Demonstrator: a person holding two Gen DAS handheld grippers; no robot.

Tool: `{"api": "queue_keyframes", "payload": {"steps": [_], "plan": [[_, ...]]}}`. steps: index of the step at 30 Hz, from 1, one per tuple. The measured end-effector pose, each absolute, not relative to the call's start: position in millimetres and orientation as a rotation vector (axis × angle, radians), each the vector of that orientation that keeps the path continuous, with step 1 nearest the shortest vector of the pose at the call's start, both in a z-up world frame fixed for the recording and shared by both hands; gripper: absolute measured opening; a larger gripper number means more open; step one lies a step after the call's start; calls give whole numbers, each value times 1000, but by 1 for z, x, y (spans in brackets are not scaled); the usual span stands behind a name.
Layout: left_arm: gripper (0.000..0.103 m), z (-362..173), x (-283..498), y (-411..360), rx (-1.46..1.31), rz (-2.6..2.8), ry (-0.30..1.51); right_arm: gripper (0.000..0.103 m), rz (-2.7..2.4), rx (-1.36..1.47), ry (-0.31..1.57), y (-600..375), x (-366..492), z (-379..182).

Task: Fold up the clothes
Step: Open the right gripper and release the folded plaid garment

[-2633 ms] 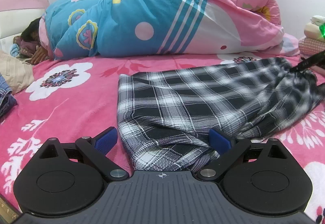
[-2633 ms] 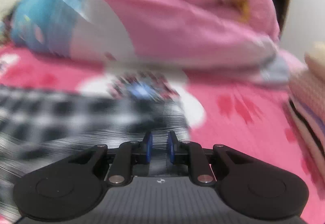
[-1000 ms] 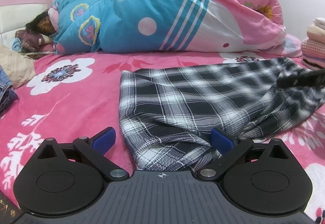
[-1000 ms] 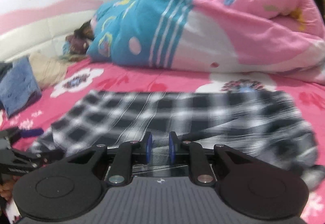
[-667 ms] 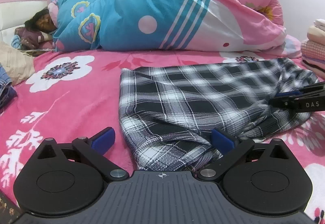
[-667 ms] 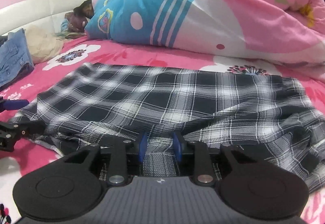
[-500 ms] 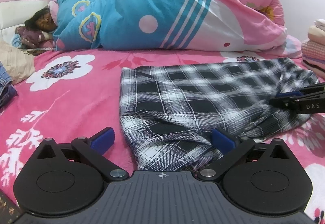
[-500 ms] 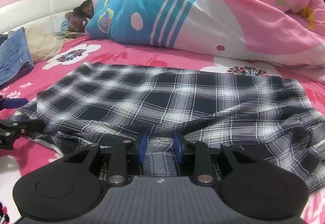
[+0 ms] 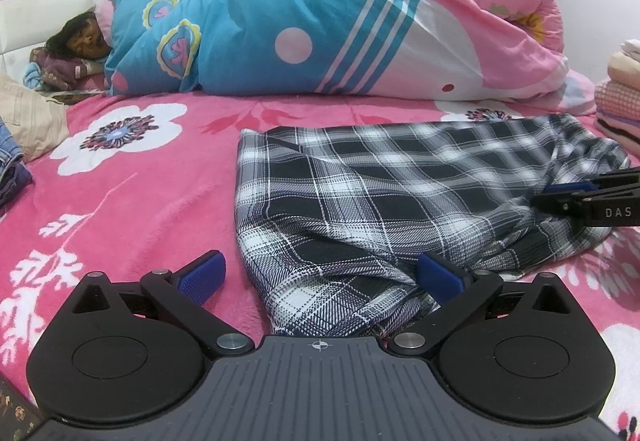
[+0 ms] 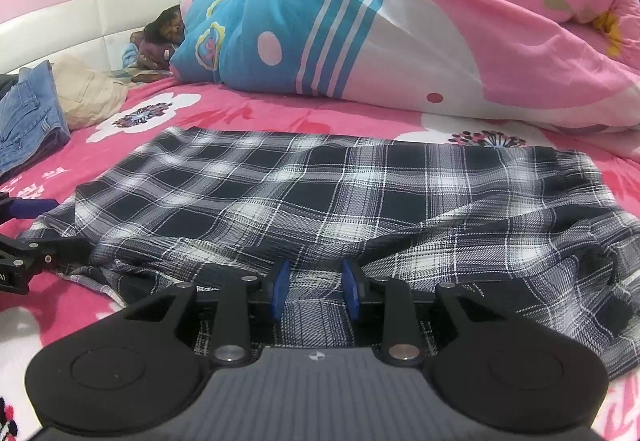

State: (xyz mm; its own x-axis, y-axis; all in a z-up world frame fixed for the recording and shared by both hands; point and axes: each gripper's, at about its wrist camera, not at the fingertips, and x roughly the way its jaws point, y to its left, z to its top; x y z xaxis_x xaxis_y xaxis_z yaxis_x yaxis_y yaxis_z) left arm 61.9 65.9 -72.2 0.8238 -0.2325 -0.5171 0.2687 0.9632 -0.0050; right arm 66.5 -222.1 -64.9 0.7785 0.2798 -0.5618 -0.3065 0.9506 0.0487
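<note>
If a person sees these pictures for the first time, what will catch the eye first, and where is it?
The black-and-white plaid garment lies spread in the middle of the pink flowered bed, near both grippers. Behind it, a big blue and pink quilt covers a person lying along the far side. The left gripper stands wide open at the garment's near corner; the right gripper has cloth between its narrow fingers.

Left gripper: black two-finger tool with blue ribbed pads, jaws spread wide, pointing forward and slightly downward, low over the surface. Right gripper: same black build, blue pads parted by a narrow gap, having just opened a little; checked cloth lies between them, unpinched.
</note>
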Motion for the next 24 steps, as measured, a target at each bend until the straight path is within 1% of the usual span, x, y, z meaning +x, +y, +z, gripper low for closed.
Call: {"api": "queue_keyframes", "payload": {"steps": [24], "plan": [[103,-73,61,66,68,-267,542,31,308,-53,593,-219,64,-68]]}}
